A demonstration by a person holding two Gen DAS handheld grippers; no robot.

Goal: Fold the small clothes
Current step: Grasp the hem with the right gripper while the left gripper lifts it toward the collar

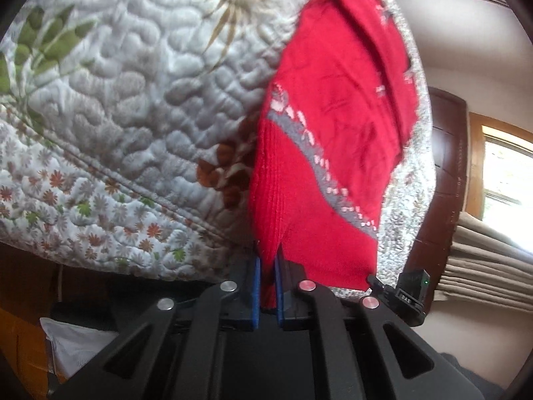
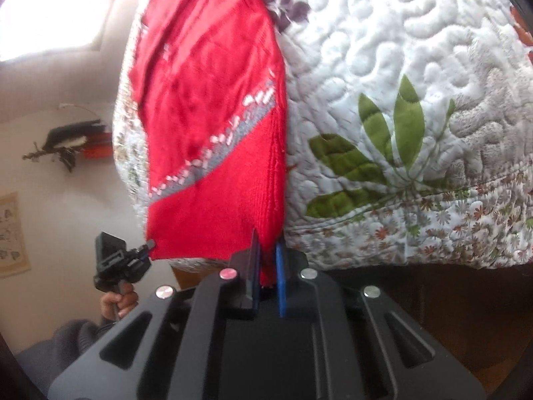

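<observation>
A small red knitted garment (image 1: 326, 126) with a grey and white patterned band lies stretched over a quilted floral bedspread (image 1: 133, 100). My left gripper (image 1: 268, 256) is shut on one corner of its ribbed hem, between blue pads. The other gripper's fingertip (image 1: 370, 279) pinches the opposite hem corner. In the right wrist view the same red garment (image 2: 206, 100) runs away from me, and my right gripper (image 2: 268, 253) is shut on its hem corner. The left gripper (image 2: 150, 244) holds the far corner there, with a hand (image 2: 118, 301) on its handle.
The bedspread (image 2: 399, 100) covers the bed and drops over its near edge. A dark wooden headboard (image 1: 446, 166), beige curtains (image 1: 486, 266) and a window (image 1: 506, 173) stand to the right. A wall ornament (image 2: 73, 143) hangs on the left wall.
</observation>
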